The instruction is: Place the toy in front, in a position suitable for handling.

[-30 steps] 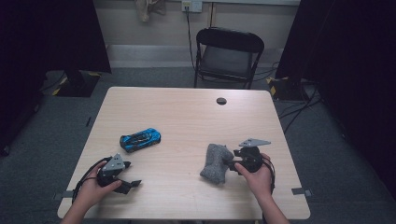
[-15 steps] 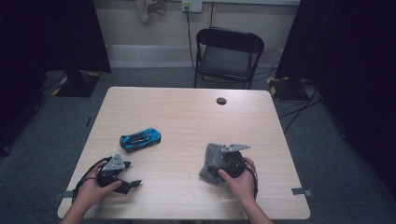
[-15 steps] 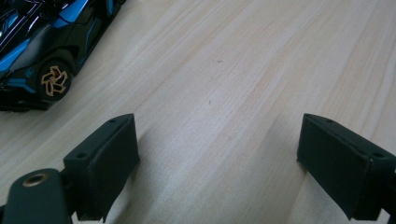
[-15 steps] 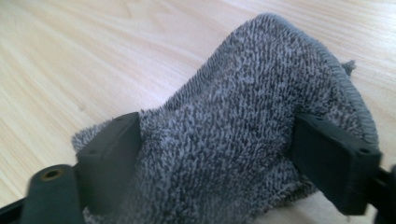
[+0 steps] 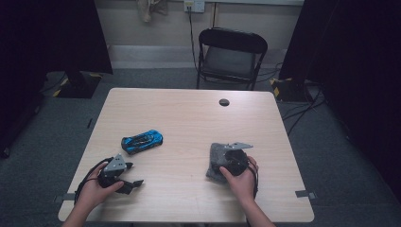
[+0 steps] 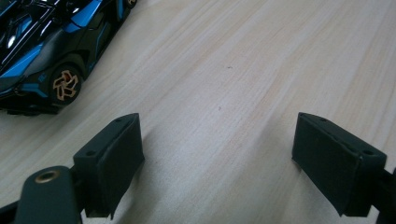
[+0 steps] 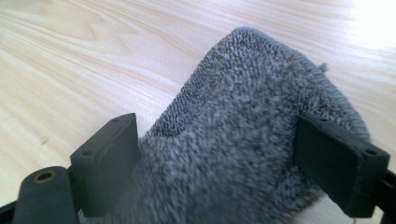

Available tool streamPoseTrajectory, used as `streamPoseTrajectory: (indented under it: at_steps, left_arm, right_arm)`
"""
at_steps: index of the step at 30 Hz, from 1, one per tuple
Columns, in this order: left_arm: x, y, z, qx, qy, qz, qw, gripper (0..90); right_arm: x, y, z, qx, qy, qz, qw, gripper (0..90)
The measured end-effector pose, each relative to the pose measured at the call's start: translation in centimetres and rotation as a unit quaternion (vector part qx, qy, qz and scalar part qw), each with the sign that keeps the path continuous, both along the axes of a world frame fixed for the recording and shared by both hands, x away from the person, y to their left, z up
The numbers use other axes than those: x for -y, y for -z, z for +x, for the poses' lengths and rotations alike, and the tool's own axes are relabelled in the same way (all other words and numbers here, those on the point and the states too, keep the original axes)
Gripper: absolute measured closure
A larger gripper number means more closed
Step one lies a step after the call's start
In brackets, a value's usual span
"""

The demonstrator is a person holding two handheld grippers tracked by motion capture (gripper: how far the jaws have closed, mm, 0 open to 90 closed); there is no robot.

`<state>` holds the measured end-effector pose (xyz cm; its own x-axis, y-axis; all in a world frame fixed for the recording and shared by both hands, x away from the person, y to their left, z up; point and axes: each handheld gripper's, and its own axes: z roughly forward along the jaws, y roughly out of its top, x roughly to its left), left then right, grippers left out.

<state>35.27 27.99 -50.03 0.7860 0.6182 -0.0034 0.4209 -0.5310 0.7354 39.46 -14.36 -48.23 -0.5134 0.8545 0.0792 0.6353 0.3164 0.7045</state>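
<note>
toy car [image 6: 44, 51]: cut off by frame's left and top edges; grey cloth [image 7: 243, 154]: near part blurred, lower edge cropped

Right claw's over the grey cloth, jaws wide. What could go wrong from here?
1. The right claw straddles a raised fold of the grey cloth with jaws still open; closing may pinch just the top layer, so the cloth could slip out on lifting.
2. The cloth lies bunched; dragging it may smear it flat instead of gathering it.
3. The left claw sits open near the blue toy car; a careless sweep might nudge it.
</note>
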Motion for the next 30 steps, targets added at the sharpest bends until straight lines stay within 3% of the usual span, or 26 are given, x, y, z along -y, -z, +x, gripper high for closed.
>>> streamPoseTrajectory:
  at_steps: [4,9,13,14,17,20,23,30]
  left_arm:
    - [-0.3,-0.1,0.2,-0.006,-0.003,-0.007,1.0000,15.8]
    - [-0.5,-1.5,1.0,-0.003,-0.019,-0.015,0.9997,15.9]
    - [-0.8,-3.3,2.4,0.016,-0.025,-0.022,0.9993,16.1]
    - [-0.9,-3.6,2.9,0.013,-0.032,-0.032,0.9989,16.1]
    - [-1.1,-4.2,4.7,0.021,-0.047,-0.025,0.9984,16.1]
    - [-0.9,-4.6,6.3,0.020,-0.059,-0.038,0.9973,16.3]
    - [-0.5,-4.9,7.7,0.021,-0.054,-0.023,0.9981,16.3]
    - [-0.5,-4.2,9.8,-0.002,-0.053,-0.008,0.9986,17.1]
  right_arm:
    - [-0.4,0.5,0.0,0.015,-0.014,-0.028,0.9994,19.2]
    - [0.5,0.3,-0.1,0.010,-0.043,-0.045,0.9980,26.1]
    - [1.4,0.4,-0.6,0.008,-0.051,-0.038,0.9980,26.9]
    - [1.4,0.4,-0.6,0.008,-0.051,-0.038,0.9980,26.9]
    - [1.8,0.4,-0.8,0.008,-0.058,-0.035,0.9977,26.9]
    - [2.2,0.4,-1.0,0.008,-0.059,-0.034,0.9976,26.9]
    - [2.5,0.5,-1.2,0.009,-0.060,-0.027,0.9978,27.0]
    - [2.6,0.7,-1.4,0.019,-0.058,-0.022,0.9979,27.0]
